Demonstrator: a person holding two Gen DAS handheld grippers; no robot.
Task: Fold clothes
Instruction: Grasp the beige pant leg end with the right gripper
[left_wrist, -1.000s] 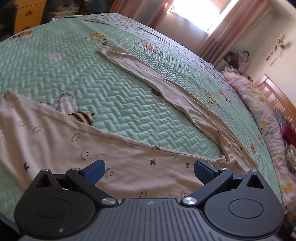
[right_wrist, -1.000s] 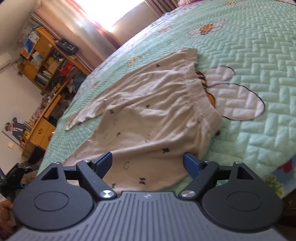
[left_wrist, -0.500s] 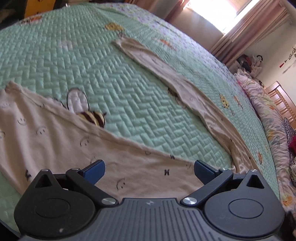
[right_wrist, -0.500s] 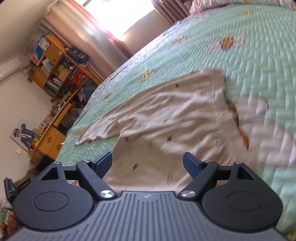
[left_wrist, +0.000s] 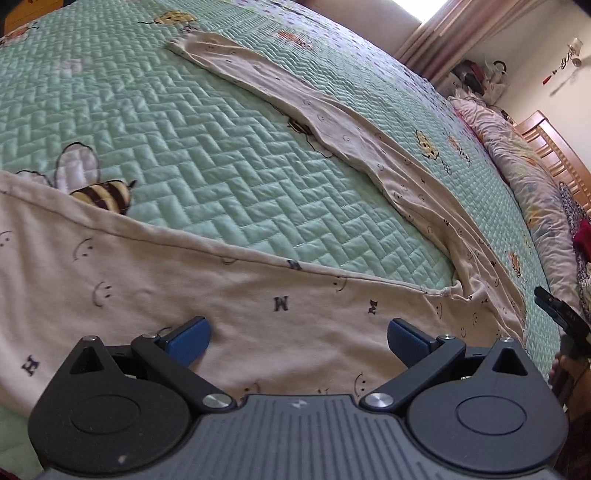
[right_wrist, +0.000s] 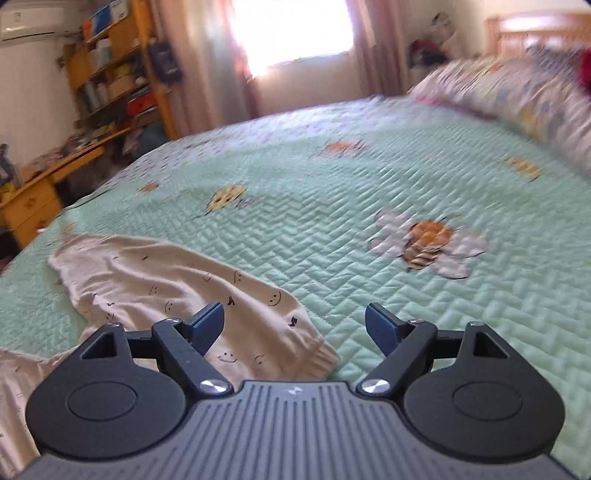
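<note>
Beige trousers (left_wrist: 155, 295) printed with smiley faces lie spread on the green quilted bedspread (left_wrist: 207, 155), one leg running away toward the far side (left_wrist: 332, 122). My left gripper (left_wrist: 297, 334) hovers open just above the near leg, nothing between its blue fingertips. In the right wrist view the trousers' waistband end (right_wrist: 303, 343) lies low and left. My right gripper (right_wrist: 295, 323) stands open above that elastic edge, holding nothing. The right gripper's tip (left_wrist: 561, 314) shows at the right edge of the left wrist view.
A floral duvet and pillows (right_wrist: 517, 92) are heaped along the bed's right side by a wooden headboard (left_wrist: 554, 144). Wooden shelves and a desk (right_wrist: 110, 96) stand left of the window (right_wrist: 291, 33). Bee and flower patches (right_wrist: 428, 247) dot the bedspread.
My right gripper swept sideways and rolled level; the trousers slid from the middle to the lower left of its view. My left gripper came lower and closer over the near leg.
</note>
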